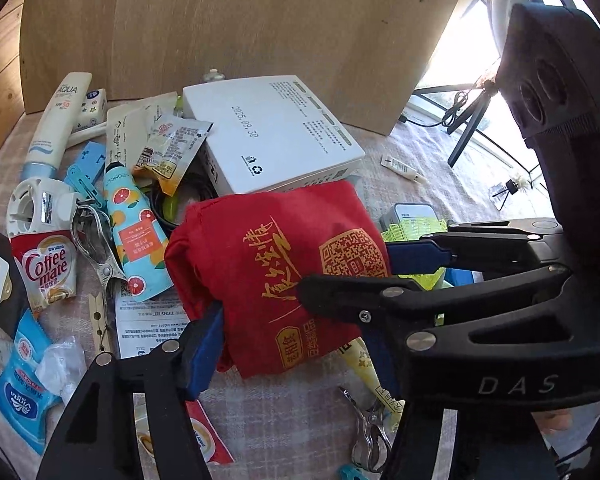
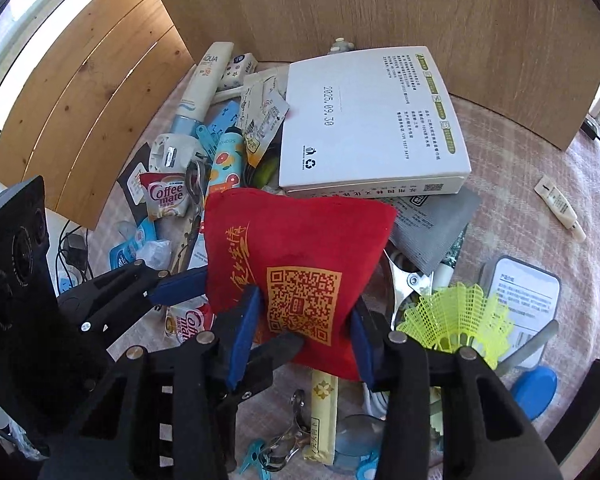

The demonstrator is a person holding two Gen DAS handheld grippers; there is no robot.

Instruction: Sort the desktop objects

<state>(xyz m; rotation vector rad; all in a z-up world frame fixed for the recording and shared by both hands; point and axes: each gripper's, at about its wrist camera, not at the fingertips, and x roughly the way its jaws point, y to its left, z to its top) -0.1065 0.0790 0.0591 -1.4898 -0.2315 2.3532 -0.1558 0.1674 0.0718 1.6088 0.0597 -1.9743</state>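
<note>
Both hand-held grippers clamped the red cloth bag (image 2: 300,276) — right hand-held gripper (image 2: 304,344) at its QR corner, left hand-held gripper (image 1: 296,336) alongside — over the cluttered table (image 2: 516,184). Lifting could drag the white box (image 2: 372,120) it leaned on, or snag the yellow shuttlecock (image 2: 456,316).

"2025.09.30" on white box (image 2: 372,120), 12 o'clock; "Coffee mate" sachet (image 1: 48,270), 9 o'clock; "AQUA" tube (image 1: 58,120), 10 o'clock; "DAS" on right gripper (image 1: 342,276).

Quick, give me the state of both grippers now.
Left gripper: closed on the red cloth bag, gripping its near edge.
Right gripper: closed on the same bag at its QR-code corner.
</note>
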